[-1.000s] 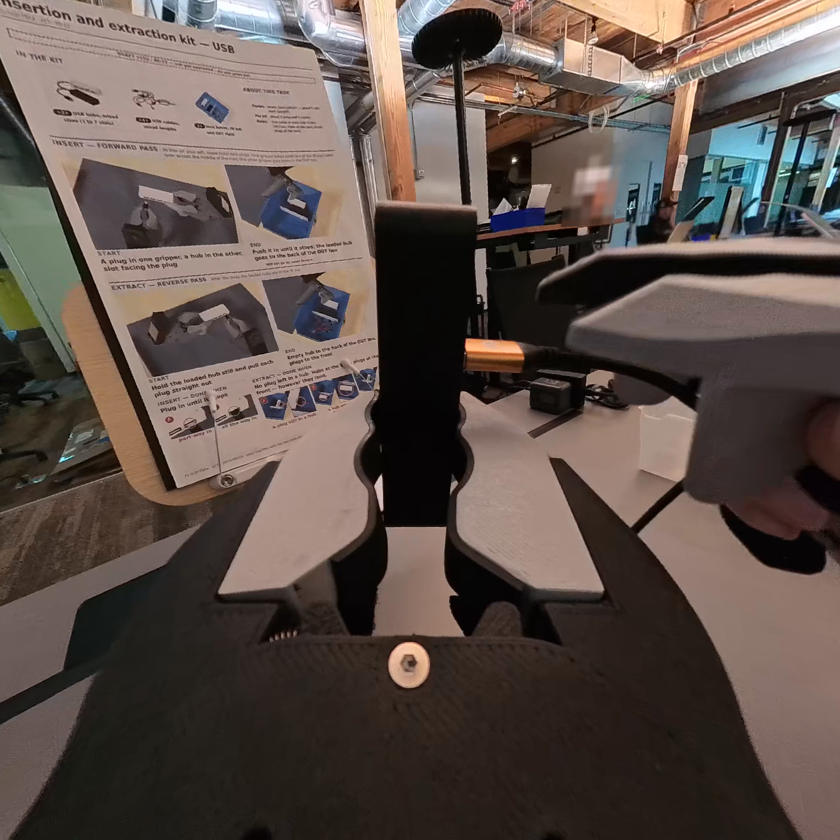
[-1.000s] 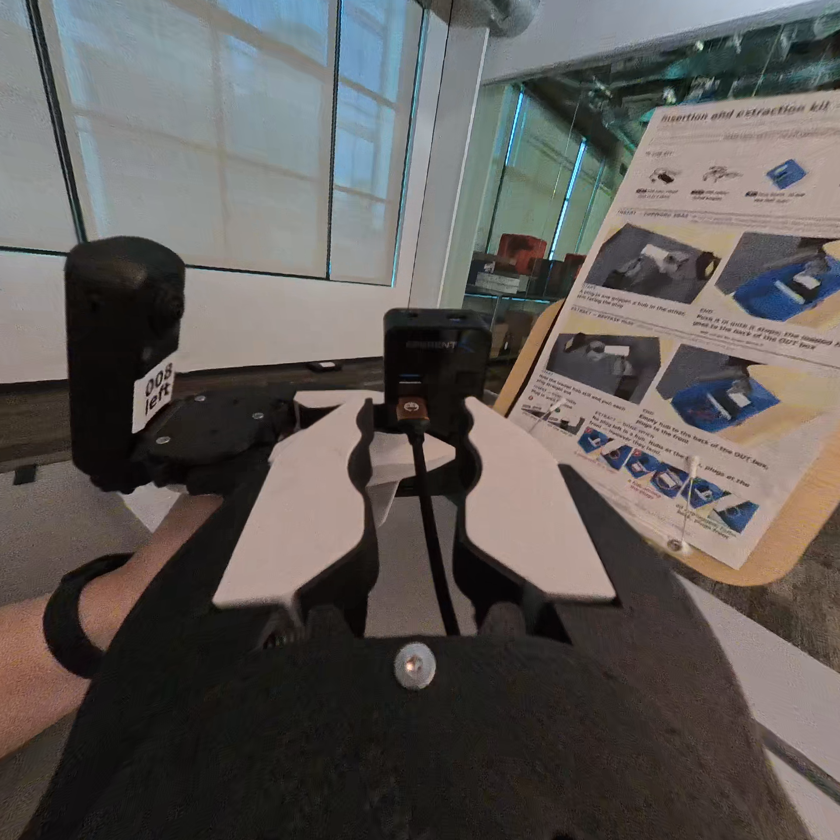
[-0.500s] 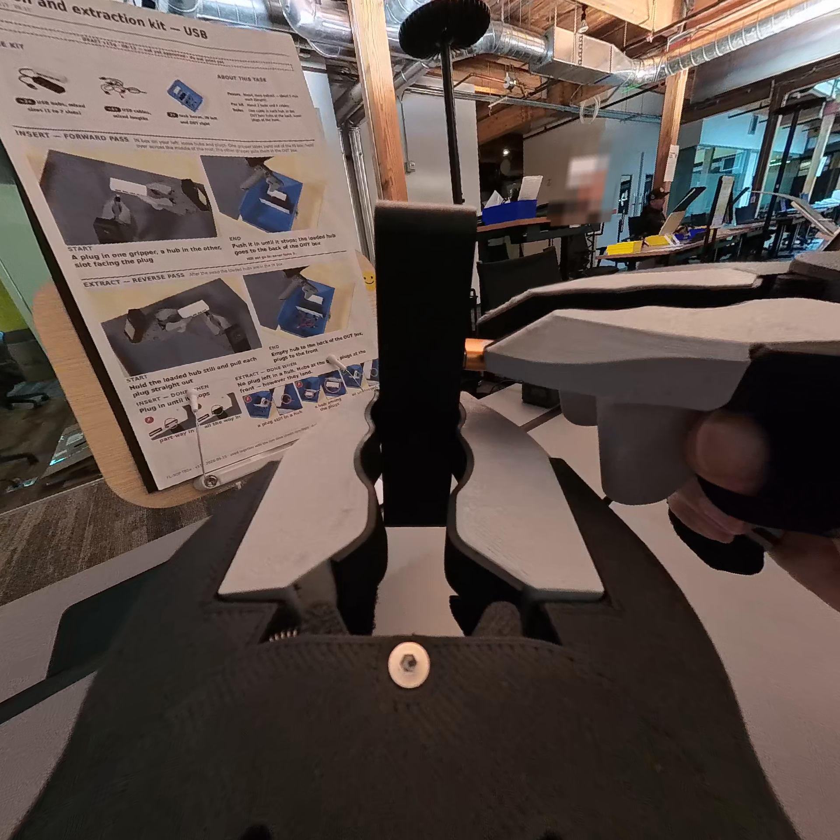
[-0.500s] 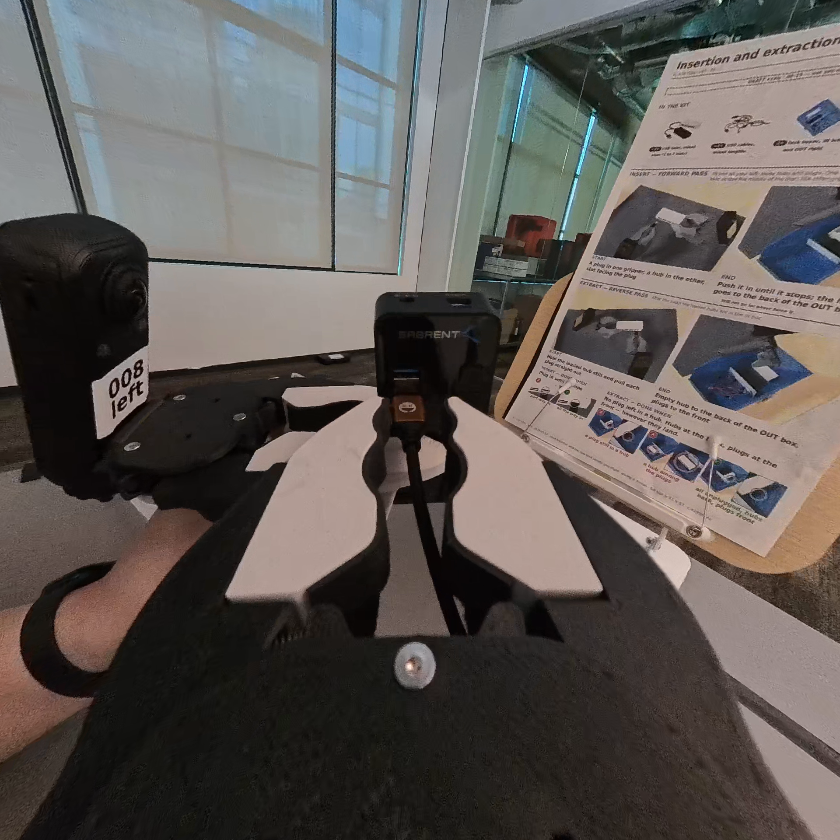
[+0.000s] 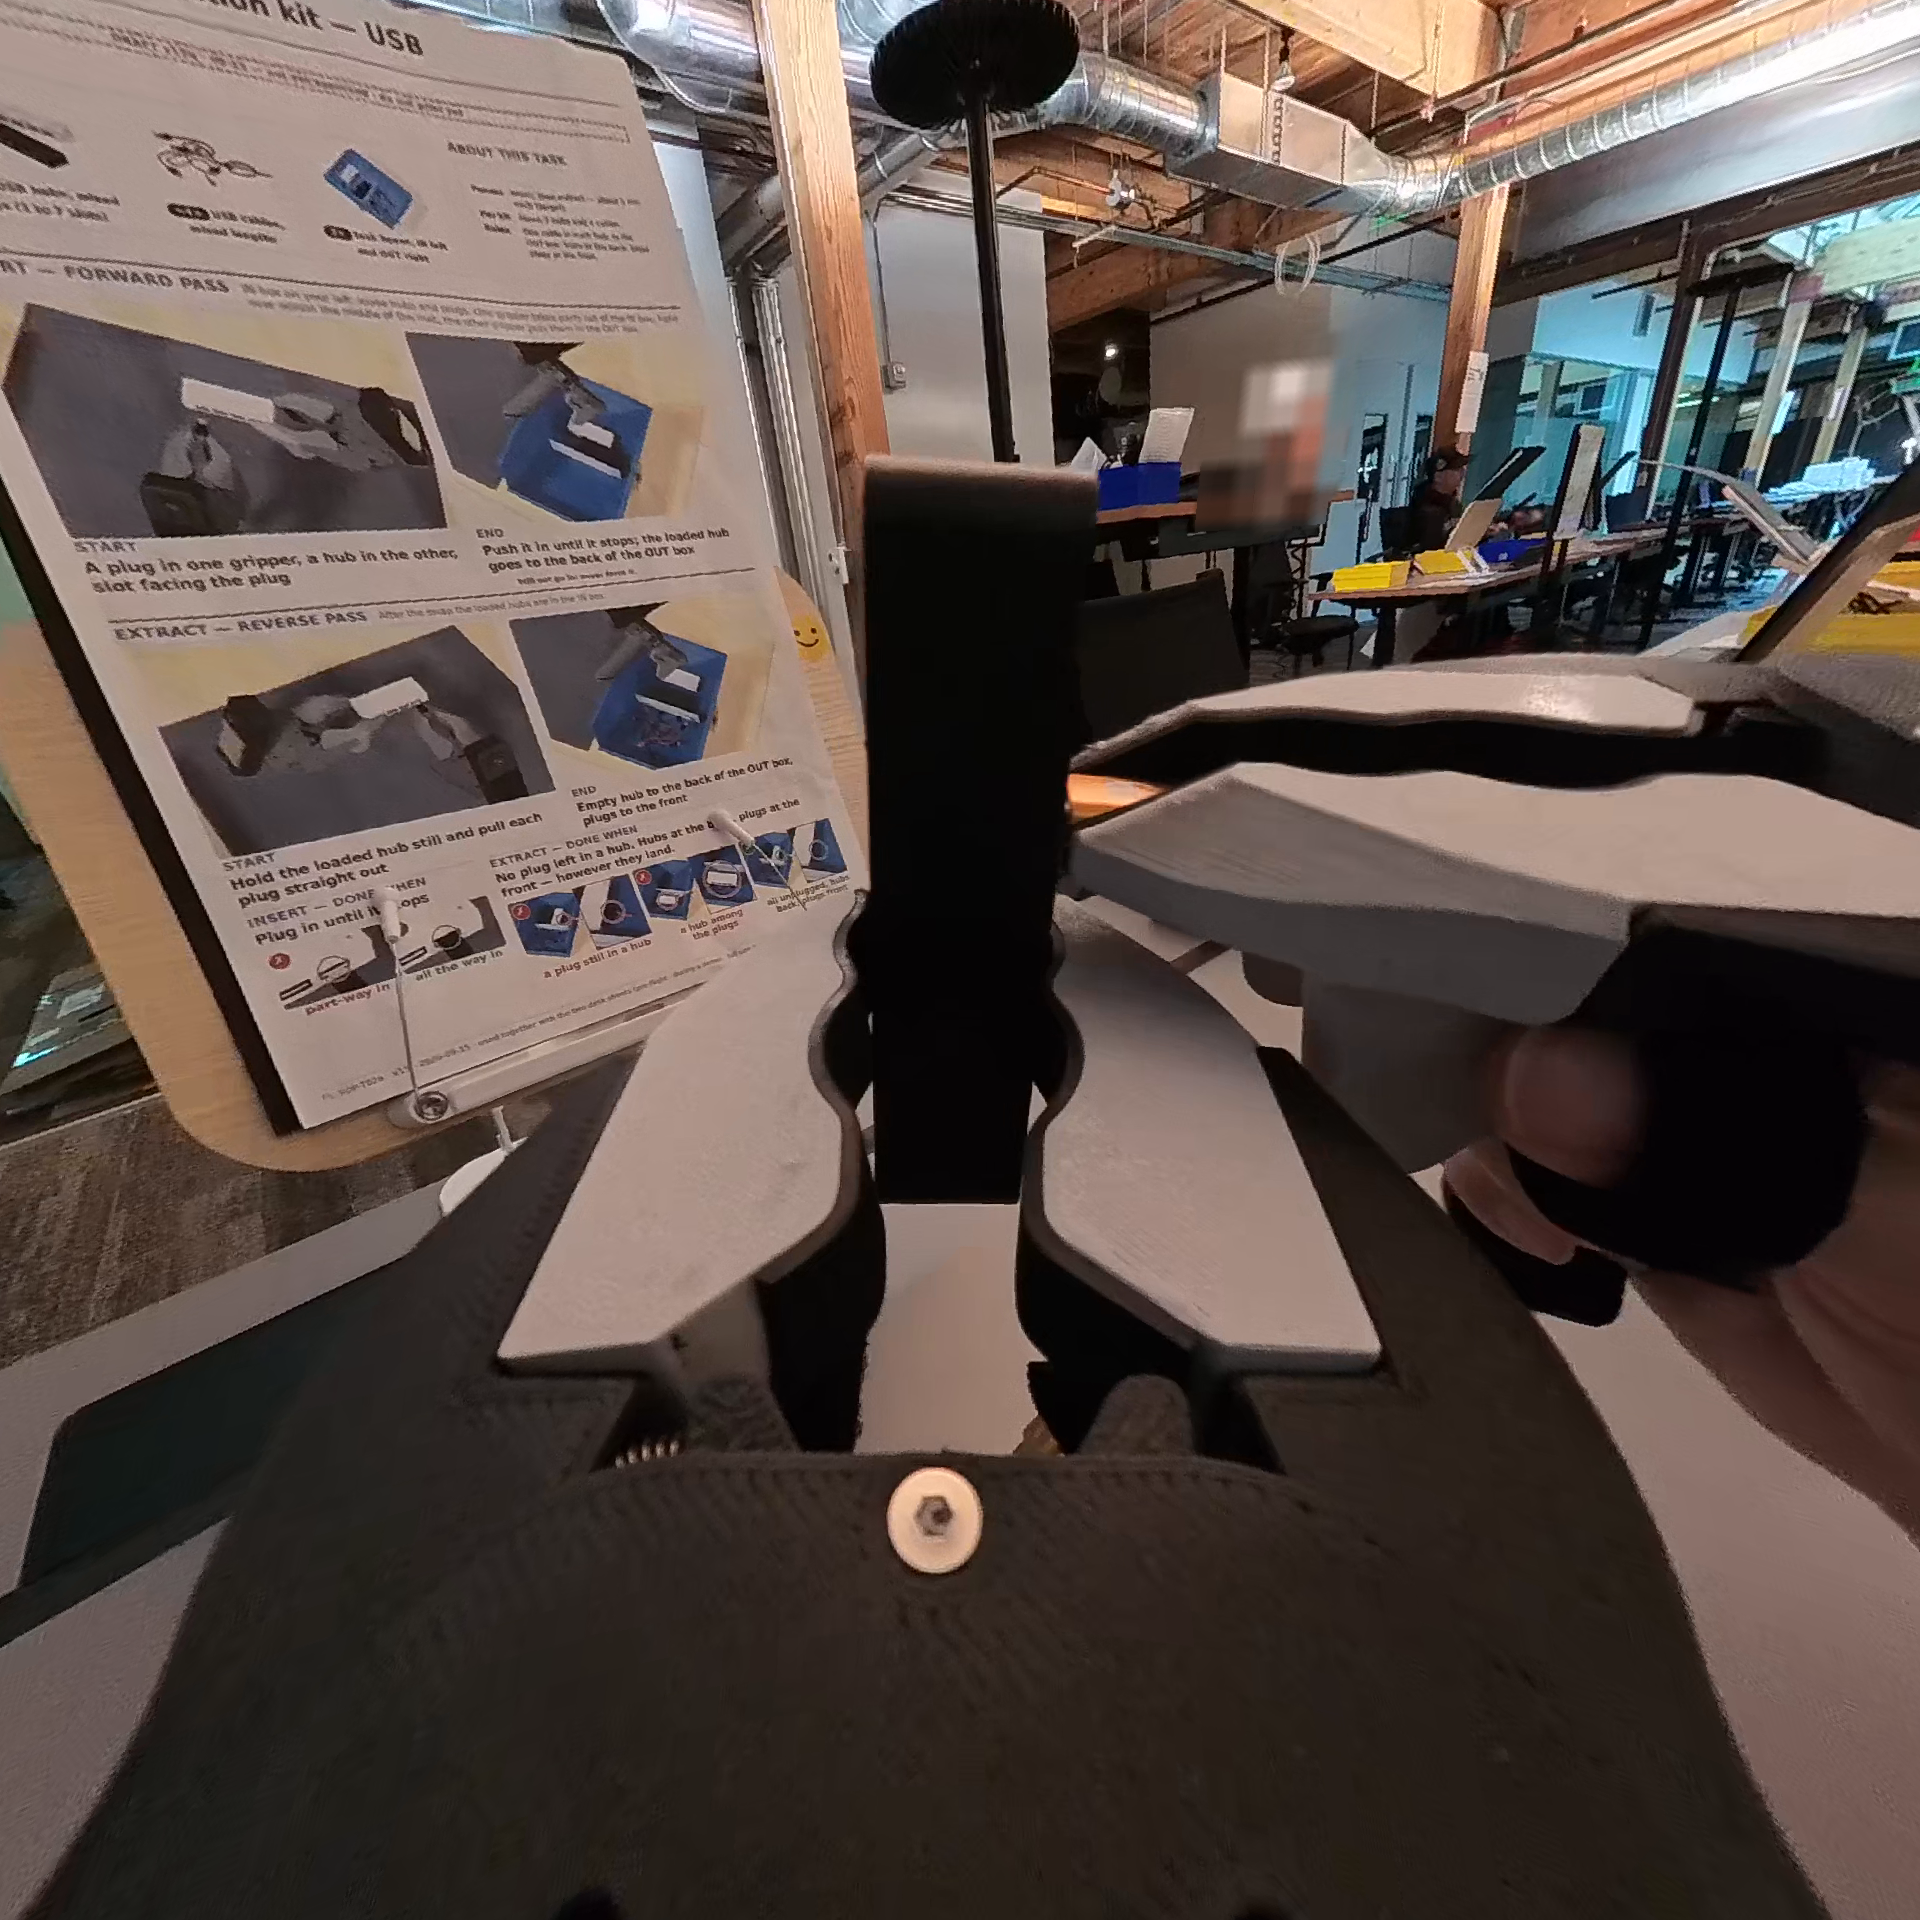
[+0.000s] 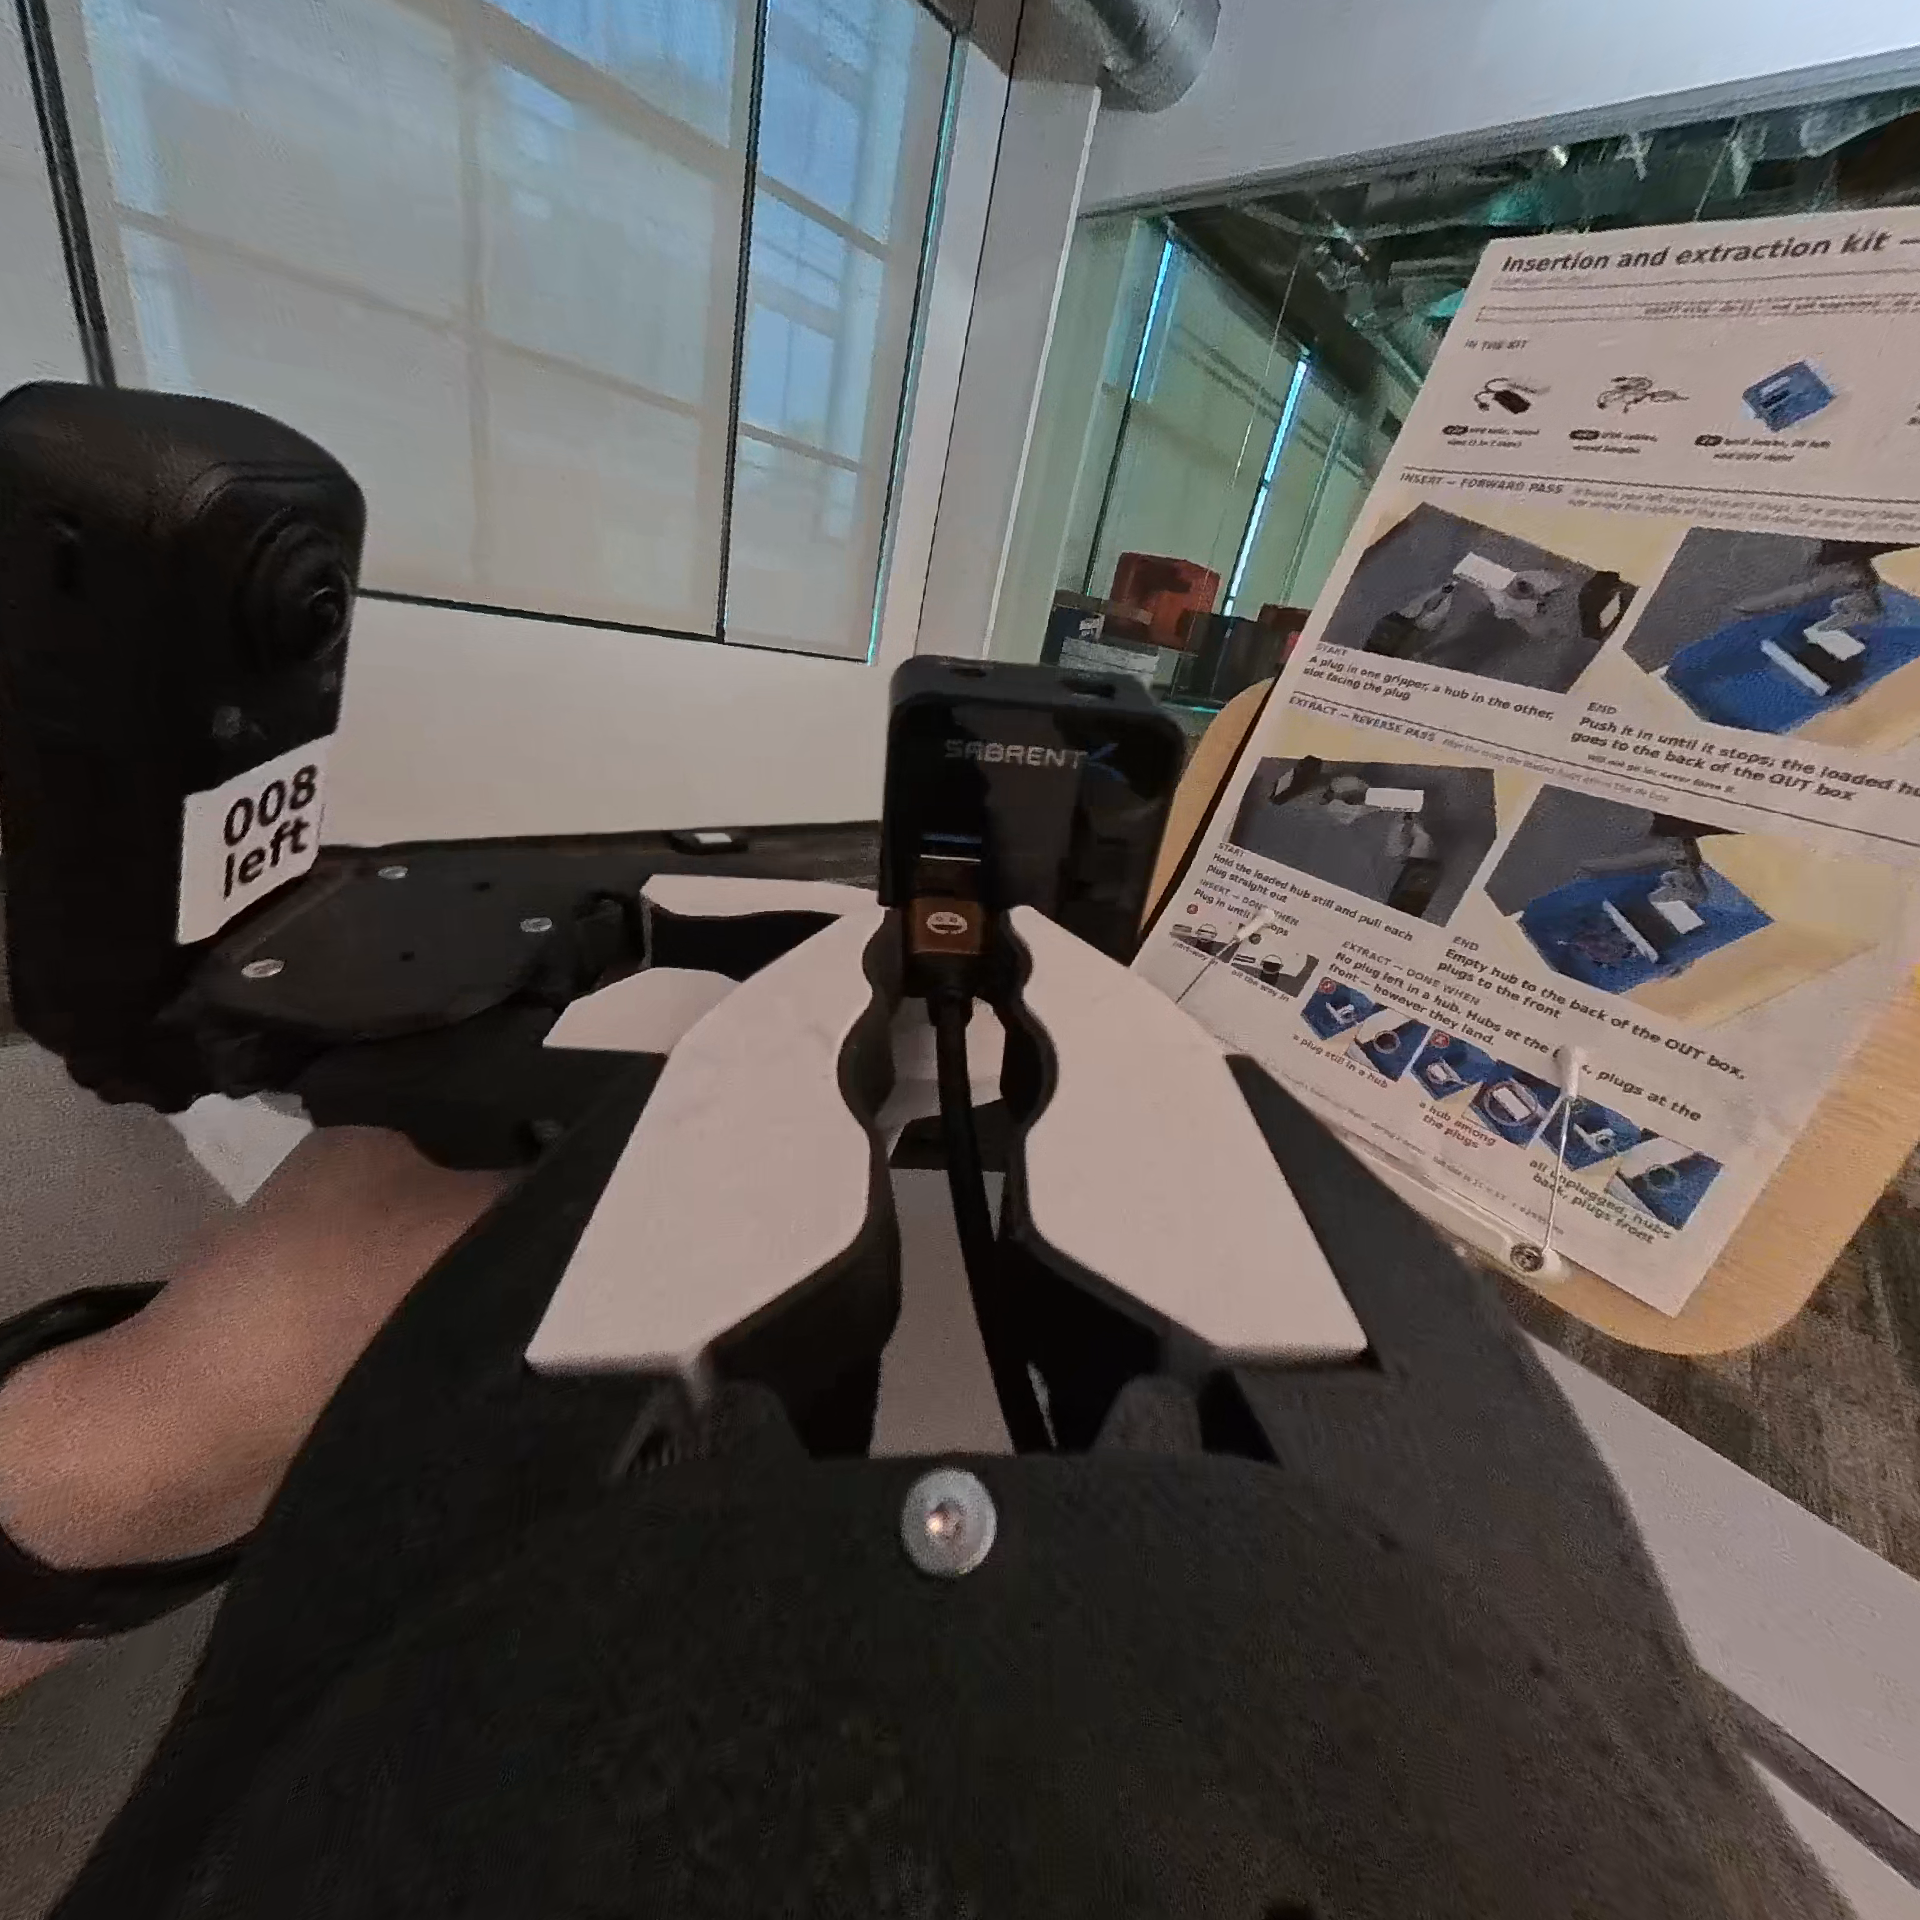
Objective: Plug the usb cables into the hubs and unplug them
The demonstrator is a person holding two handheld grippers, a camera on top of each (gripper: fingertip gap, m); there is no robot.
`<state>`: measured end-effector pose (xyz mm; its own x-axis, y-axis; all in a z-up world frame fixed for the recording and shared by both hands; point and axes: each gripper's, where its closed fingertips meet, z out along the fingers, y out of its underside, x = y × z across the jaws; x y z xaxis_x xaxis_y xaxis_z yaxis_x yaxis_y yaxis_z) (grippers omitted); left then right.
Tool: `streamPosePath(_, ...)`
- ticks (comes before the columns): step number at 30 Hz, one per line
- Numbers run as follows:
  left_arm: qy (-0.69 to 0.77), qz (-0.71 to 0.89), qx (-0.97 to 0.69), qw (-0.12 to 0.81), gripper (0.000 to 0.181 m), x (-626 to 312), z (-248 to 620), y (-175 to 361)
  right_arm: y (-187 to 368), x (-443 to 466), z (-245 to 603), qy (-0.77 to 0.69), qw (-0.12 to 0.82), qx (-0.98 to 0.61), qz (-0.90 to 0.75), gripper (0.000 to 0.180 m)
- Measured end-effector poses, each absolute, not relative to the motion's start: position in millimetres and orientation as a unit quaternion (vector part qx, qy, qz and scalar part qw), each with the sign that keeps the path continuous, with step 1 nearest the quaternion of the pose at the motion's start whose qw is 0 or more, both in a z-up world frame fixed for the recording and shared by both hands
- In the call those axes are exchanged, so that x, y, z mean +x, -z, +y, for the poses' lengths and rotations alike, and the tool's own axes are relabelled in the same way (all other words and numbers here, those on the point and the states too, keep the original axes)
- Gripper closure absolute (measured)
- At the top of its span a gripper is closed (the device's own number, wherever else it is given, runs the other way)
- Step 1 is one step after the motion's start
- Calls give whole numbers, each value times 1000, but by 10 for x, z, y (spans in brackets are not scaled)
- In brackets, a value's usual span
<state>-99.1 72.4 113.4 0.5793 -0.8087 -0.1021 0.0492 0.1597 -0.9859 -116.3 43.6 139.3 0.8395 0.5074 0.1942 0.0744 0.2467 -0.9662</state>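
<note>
My left gripper (image 5: pixel 951 935) is shut on a black USB hub (image 5: pixel 971 727) and holds it upright above the table. My right gripper (image 6: pixel 943 940) is shut on a copper-coloured USB plug (image 6: pixel 943 925) with a black cable (image 6: pixel 961 1122) running back between its fingers. The plug's metal tip sits in a port on the face of the hub (image 6: pixel 1029 800); I cannot tell how deep. In the left wrist view the right gripper (image 5: pixel 1081 810) comes in from the right, with a sliver of the plug (image 5: pixel 1117 800) against the hub's side.
A printed instruction sheet on a wooden board (image 5: pixel 364 623) stands behind the hub, also in the right wrist view (image 6: pixel 1610 831). The white table (image 5: pixel 1766 1558) lies below. A black pole with a disc top (image 5: pixel 977 62) rises behind. The left gripper's camera (image 6: pixel 177 675) is at left. Tip to tip, the grippers are about 4 cm apart.
My right gripper has moved in towards the hub, so the copper plug is now almost hidden against the hub's side. The left gripper still holds the hub upright.
</note>
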Motion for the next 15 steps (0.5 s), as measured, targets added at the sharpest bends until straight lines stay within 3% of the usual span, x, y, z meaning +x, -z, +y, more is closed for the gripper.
streamPosePath(4, 363, 329, -567, 662, 155, -974, 737, -1130, -1404, -1171, 451, -131, 757, -596, -234, 164)
streamPosePath(12, 327, 338, -575, 669, 154, -1027, 864, -1074, -1344, -1183, 537, -132, 752, -607, -220, 164)
streamPosePath(15, 343, 263, -610, 664, 155, -1334, 1206, -1041, -1451, -1132, 441, -129, 771, -585, -216, 164)
